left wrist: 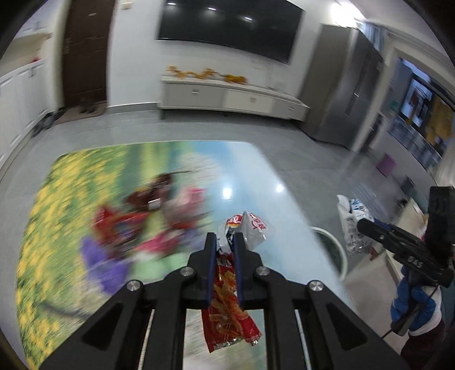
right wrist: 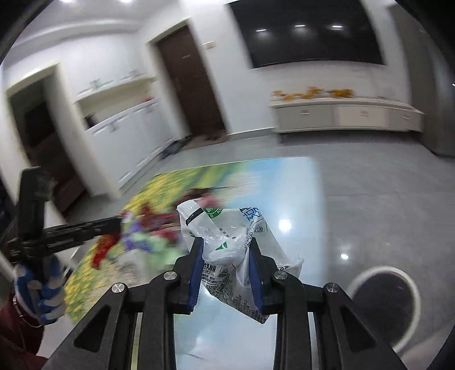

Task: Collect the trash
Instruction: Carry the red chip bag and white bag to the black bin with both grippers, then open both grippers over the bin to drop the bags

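My left gripper [left wrist: 225, 242] is shut on a red snack wrapper [left wrist: 229, 310] that hangs down between its fingers above the table. My right gripper [right wrist: 226, 247] is shut on a crumpled white and clear plastic bag [right wrist: 227, 242] with green and blue print; this bag also shows in the left wrist view [left wrist: 352, 224], held off the table's right side. A blurred heap of red, pink and purple wrappers [left wrist: 148, 222] lies on the flower-print table [left wrist: 57, 227]. A white-rimmed round trash bin [right wrist: 384, 301] stands on the floor to the right of the table.
A white low cabinet [left wrist: 227, 96] with yellow decorations stands under a wall TV [left wrist: 227, 25]. A dark door [left wrist: 85, 51] and white cupboards are on the left. A grey tall cabinet [left wrist: 341, 94] is at the right. The floor is grey tile.
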Tool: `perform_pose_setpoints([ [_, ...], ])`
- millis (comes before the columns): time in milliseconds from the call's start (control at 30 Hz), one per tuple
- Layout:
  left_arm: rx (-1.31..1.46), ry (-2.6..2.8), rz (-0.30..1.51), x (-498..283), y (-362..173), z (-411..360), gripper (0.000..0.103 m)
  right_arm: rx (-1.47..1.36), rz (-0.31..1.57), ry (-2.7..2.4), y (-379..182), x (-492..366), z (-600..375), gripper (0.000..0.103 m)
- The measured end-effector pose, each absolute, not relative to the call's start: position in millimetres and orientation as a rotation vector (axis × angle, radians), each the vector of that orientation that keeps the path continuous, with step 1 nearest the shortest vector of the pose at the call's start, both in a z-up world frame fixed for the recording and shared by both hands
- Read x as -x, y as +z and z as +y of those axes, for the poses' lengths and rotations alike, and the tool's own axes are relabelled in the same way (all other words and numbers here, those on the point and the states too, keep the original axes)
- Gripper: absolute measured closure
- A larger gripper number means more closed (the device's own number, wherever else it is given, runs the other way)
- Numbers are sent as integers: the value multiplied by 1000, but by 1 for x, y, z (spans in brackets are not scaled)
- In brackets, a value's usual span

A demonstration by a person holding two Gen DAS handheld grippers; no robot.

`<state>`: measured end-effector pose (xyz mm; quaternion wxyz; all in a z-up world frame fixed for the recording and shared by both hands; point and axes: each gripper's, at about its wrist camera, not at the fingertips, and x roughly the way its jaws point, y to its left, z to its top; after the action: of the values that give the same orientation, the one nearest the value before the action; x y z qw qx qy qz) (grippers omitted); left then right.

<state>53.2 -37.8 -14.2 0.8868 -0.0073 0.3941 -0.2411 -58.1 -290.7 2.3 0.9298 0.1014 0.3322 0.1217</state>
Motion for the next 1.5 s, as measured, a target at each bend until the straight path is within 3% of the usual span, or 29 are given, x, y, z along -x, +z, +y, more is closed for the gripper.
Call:
perform_pose_setpoints([
  [300, -111, -714, 963, -85, -39, -227, 92, -303, 775, -94, -44, 79, -429, 75],
  [700, -111, -810, 1108, -121, -107, -366, 87, -397, 864, -226, -105, 65, -509, 71],
  [767, -99, -814, 1126, -128, -115, -374, 68, -391, 879, -249, -112, 60, -513, 58],
  [800, -90, -816, 1128, -129, -117, -376, 54, -393, 884, -257, -116, 59, -514, 57],
  [833, -81, -820, 1127, -130, -118, -374, 51, -396, 887, -262, -118, 59, -515, 57],
  [1200, -163, -803, 1008, -101, -81, -337, 51, -402, 866, -253, -111, 66, -506, 55],
  [1500, -229, -754, 860, -55, -42, -269, 51, -348, 785, -188, -62, 76, -459, 55],
])
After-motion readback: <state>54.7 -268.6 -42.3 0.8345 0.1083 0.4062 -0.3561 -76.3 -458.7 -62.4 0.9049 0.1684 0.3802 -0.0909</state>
